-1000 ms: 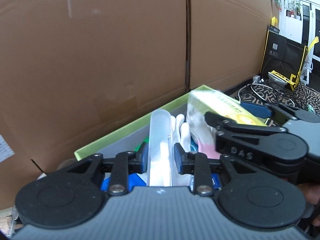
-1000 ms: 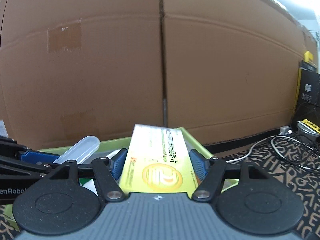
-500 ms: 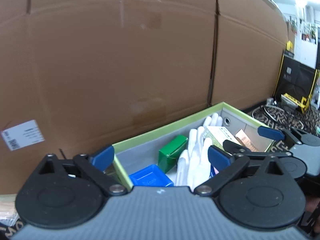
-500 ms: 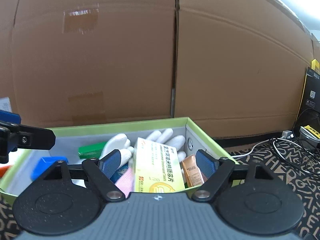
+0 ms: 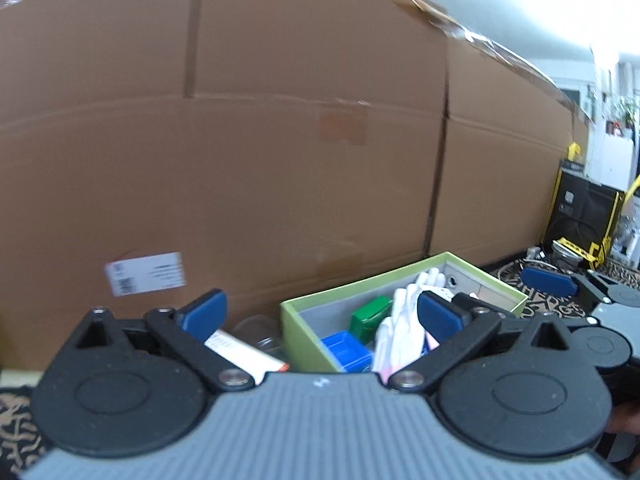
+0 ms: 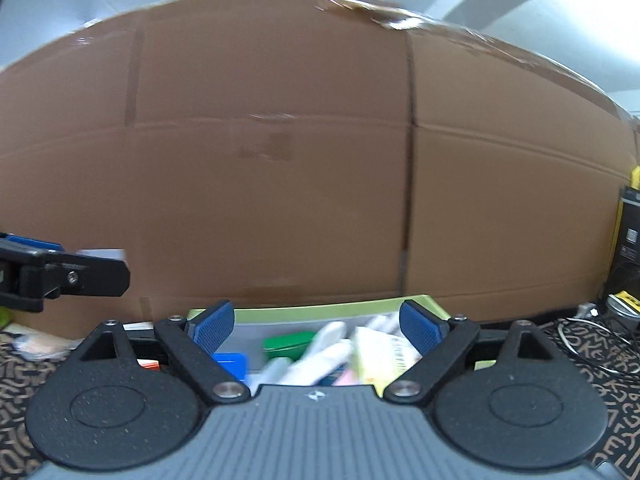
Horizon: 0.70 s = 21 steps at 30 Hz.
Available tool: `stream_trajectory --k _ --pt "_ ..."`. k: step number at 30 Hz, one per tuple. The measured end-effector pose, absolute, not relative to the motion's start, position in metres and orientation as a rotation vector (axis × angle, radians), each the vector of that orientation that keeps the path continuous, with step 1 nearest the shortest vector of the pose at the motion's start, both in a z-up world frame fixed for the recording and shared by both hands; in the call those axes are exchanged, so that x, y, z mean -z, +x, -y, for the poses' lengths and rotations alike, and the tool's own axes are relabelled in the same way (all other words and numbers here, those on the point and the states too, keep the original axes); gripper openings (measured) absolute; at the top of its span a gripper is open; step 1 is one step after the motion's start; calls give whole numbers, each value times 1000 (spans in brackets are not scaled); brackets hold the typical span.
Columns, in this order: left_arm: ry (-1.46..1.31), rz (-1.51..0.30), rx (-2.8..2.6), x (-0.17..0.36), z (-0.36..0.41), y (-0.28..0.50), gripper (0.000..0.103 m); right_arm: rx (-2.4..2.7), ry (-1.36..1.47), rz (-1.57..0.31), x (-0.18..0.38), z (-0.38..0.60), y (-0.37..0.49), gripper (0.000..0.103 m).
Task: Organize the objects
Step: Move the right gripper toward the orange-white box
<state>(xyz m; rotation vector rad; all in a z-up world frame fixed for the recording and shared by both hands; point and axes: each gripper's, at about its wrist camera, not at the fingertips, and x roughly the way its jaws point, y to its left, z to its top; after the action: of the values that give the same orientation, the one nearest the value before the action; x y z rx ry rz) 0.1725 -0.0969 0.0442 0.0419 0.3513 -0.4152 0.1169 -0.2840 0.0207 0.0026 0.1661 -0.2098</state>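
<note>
A light-green box [image 5: 297, 312] with a grey inside holds a green box [image 5: 370, 316], a blue tray [image 5: 346, 350], white gloves [image 5: 402, 330] and other items. The right wrist view shows the box rim [image 6: 320, 312], the green box [image 6: 289, 341], the blue tray [image 6: 230, 360], the gloves [image 6: 320, 354] and a yellow medicine box [image 6: 384, 354]. My left gripper [image 5: 320, 314] is open and empty, back from the box's left end. My right gripper [image 6: 316, 326] is open and empty above the box's near side.
A tall cardboard wall [image 5: 280, 140] stands right behind the box. A white and orange carton [image 5: 244, 354] and a clear round container [image 5: 260, 330] lie left of the box. Cables [image 6: 588, 344] and black equipment [image 5: 580, 208] are on the patterned mat at right.
One second ago my left gripper held a clear tube and my right held the yellow medicine box. Both opened, released them into the box, and have pulled back and up.
</note>
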Motion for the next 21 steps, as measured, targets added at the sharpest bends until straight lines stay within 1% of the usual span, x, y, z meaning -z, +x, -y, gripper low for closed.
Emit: stream_trajectory --k 5,11,15,21 --pt "10 -362 357 -36 55 149 103 134 -21 -173 -15 245 104 93" --pt "6 -426 288 -7 6 135 103 45 -64 -230 6 203 105 93" --pt "-45 -478 239 11 -30 138 103 -36 -122 -280 17 177 120 93" --pt "-102 -541 182 28 -79 154 103 -141 -203 -286 18 148 149 93"
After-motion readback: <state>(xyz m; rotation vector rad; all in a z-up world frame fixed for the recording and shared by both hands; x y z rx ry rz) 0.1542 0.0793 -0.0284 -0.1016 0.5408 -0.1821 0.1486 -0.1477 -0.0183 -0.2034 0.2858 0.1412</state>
